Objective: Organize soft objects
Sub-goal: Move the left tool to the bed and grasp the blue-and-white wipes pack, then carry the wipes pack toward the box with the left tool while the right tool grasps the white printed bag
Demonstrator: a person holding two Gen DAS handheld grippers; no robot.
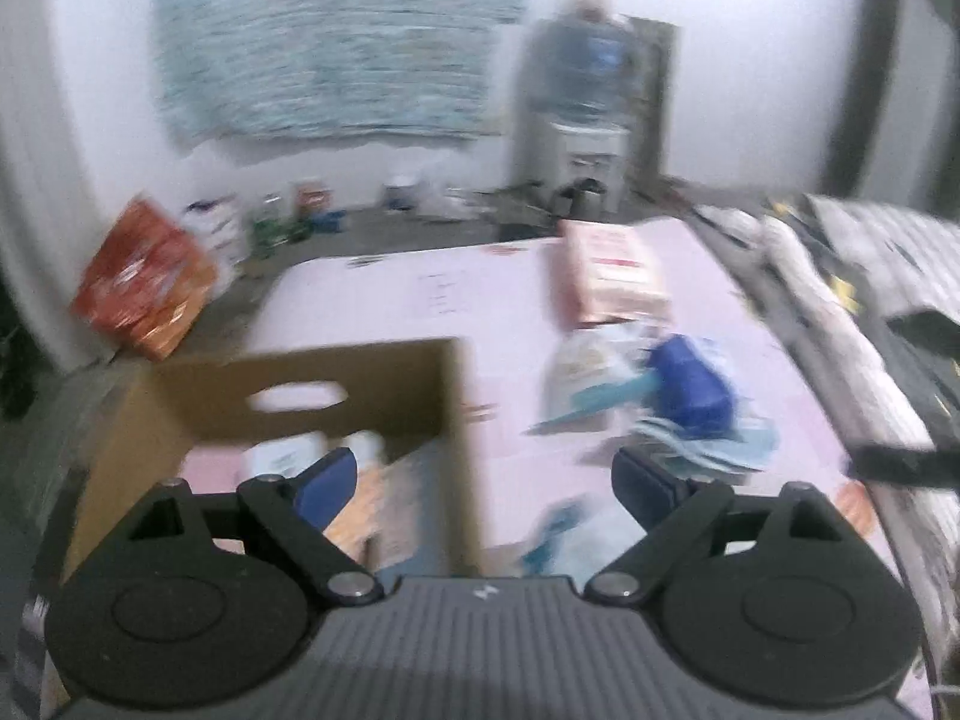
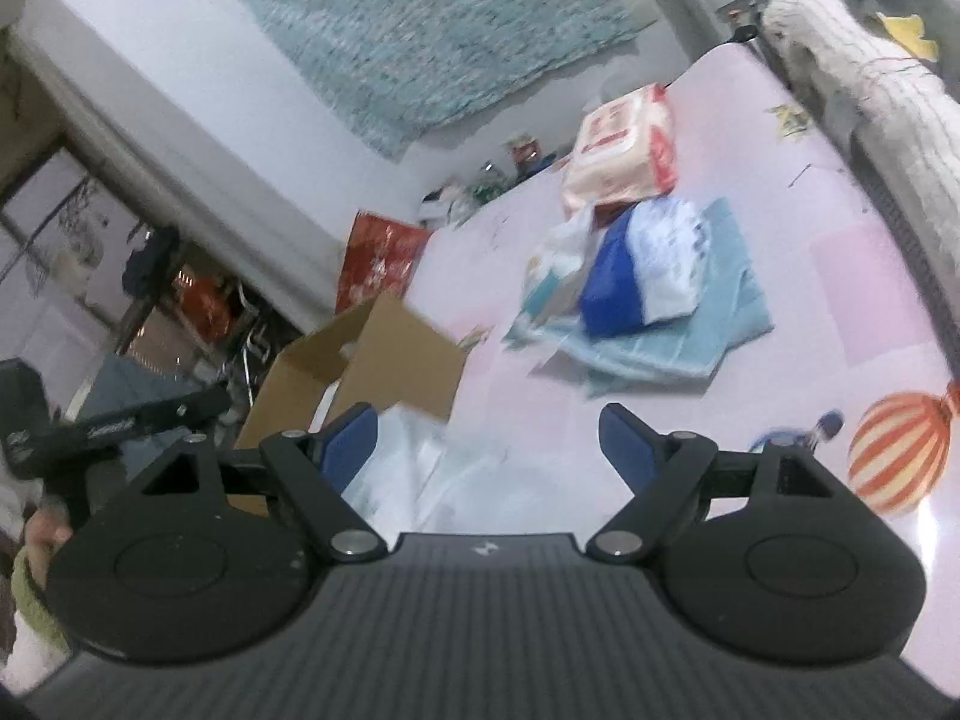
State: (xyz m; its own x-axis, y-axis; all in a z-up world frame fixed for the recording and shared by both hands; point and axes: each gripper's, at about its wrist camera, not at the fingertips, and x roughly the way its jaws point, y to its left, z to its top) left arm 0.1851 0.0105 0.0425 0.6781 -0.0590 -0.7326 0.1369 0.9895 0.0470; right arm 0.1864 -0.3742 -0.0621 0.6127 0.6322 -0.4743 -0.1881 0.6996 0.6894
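Left wrist view is heavily motion-blurred; outlines are soft throughout. Left claw stands spread wide with nothing between its blue pads, hanging over the near corner of an open cardboard box on the pink bench. Inside the box, white and orange packets show only partly, cut off by the claw body, and cannot be identified. To the right of the box lies a heap of soft goods: a blue-and-white pack on a light blue folded cloth, with a pink-and-red pack beyond it. Labels are unreadable. In the right wrist view, sharper but tilted, the right claw is likewise spread and grips nothing; a pale translucent plastic bag lies on the bench below its pads, contact not determinable. The same box, blue-and-white pack, cloth and pink-and-red pack are visible there. At the left edge, part of the other gripper and a person's fingers appear, mostly cut off.
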